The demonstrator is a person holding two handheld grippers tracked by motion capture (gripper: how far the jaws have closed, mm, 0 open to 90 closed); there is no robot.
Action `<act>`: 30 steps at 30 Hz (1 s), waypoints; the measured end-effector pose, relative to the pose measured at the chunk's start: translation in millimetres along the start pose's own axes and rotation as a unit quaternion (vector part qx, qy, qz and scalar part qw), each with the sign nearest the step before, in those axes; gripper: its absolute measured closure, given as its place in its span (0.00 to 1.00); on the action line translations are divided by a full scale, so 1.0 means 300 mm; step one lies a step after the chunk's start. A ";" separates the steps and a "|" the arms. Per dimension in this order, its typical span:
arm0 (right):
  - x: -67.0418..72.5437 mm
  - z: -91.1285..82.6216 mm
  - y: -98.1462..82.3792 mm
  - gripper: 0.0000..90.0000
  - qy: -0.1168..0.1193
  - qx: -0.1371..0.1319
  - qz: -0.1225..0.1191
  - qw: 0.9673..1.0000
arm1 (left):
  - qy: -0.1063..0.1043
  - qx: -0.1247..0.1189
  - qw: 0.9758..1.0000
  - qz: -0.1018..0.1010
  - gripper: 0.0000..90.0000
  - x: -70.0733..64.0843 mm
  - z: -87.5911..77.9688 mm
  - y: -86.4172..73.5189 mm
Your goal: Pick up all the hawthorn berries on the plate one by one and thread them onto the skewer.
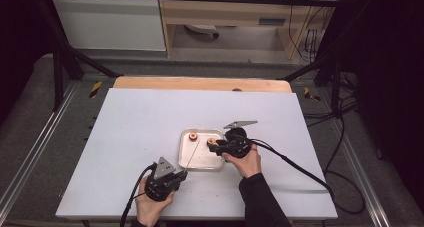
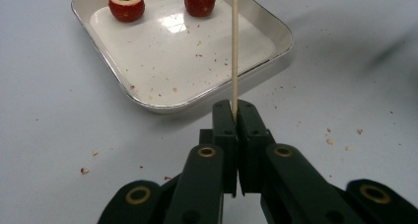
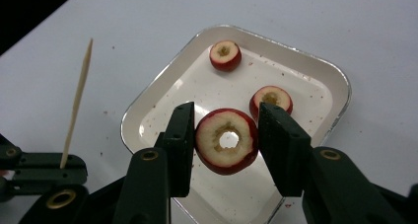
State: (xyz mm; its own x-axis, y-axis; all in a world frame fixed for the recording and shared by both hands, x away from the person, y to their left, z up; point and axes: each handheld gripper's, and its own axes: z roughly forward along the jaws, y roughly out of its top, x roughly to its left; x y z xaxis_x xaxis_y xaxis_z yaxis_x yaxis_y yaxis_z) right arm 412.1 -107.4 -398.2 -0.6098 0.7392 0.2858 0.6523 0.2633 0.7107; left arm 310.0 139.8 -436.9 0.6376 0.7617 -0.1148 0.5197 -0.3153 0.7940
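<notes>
Right claw (image 3: 226, 142) gripping a cored red fruit ring (image 3: 226, 141) above the metal tray (image 3: 315, 81), two more fruit pieces (image 3: 225, 55) lying in the tray, left claw (image 2: 235, 116) clamped tight on an upright wooden skewer (image 2: 234, 46) over the white counter (image 1: 140, 122)

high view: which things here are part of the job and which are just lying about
In the job:
thin wooden skewer, clamped in left gripper
cored red fruit, held in right gripper
two more cored red fruits
shallow metal tray

Lying about:
red crumbs on white table
</notes>
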 end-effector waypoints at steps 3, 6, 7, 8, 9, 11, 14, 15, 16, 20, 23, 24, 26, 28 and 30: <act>-0.007 -0.012 -0.002 0.67 0.005 -0.023 0.018 1.000 | 0.002 -0.003 1.000 -0.006 0.98 -0.007 0.004 0.000; -0.010 -0.020 -0.005 0.67 0.014 -0.049 0.037 0.998 | 0.000 -0.003 1.000 -0.014 0.98 -0.016 0.010 -0.001; -0.012 -0.022 -0.006 0.67 0.017 -0.057 0.045 0.997 | 0.001 -0.005 1.000 -0.016 0.98 -0.022 0.012 -0.002; -0.014 -0.024 -0.008 0.67 0.022 -0.067 0.052 0.996 | 0.001 -0.005 1.000 -0.018 0.98 -0.024 0.014 -0.003; -0.015 -0.025 -0.009 0.67 0.024 -0.073 0.059 0.995 | 0.001 -0.007 1.000 -0.022 0.98 -0.027 0.016 -0.004; -0.018 -0.027 -0.012 0.67 0.026 -0.087 0.066 0.994 | 0.002 -0.009 1.000 -0.027 0.98 -0.032 0.020 -0.006; -0.021 -0.030 -0.016 0.67 0.029 -0.109 0.080 0.990 | -0.002 -0.012 0.999 -0.042 0.98 -0.039 0.027 -0.011; -0.023 -0.030 -0.017 0.67 0.032 -0.117 0.085 0.989 | 0.000 -0.013 0.999 -0.044 0.98 -0.043 0.029 -0.012; -0.024 -0.030 -0.018 0.67 0.031 -0.124 0.089 0.988 | 0.000 -0.014 0.999 -0.047 0.98 -0.047 0.031 -0.013; -0.025 -0.028 -0.024 0.67 0.041 -0.150 0.107 0.982 | -0.003 -0.025 0.998 -0.061 0.98 -0.064 0.036 -0.014; -0.025 -0.028 -0.028 0.67 0.046 -0.168 0.117 0.978 | -0.008 -0.029 0.997 -0.074 0.98 -0.075 0.043 -0.014; -0.024 -0.029 -0.029 0.67 0.046 -0.172 0.118 0.977 | -0.010 -0.029 0.997 -0.077 0.98 -0.079 0.046 -0.014; -0.022 -0.032 -0.029 0.67 0.048 -0.184 0.118 0.975 | -0.012 -0.030 0.996 -0.083 0.98 -0.087 0.053 -0.014; -0.020 -0.037 -0.027 0.67 0.051 -0.193 0.120 0.972 | -0.019 -0.031 0.995 -0.090 0.98 -0.095 0.059 -0.013; -0.020 -0.042 -0.025 0.67 0.054 -0.206 0.119 0.970 | -0.025 -0.032 0.995 -0.094 0.98 -0.105 0.067 -0.012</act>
State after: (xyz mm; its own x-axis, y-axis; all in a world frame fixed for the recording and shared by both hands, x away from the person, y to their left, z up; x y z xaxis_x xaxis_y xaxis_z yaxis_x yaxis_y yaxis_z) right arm 405.1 -121.6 -397.1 -0.5214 0.6743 0.5230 0.5592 -0.1930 0.8063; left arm 299.5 105.7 -448.2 0.5609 0.7747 -0.2920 0.5962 -0.1332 0.7917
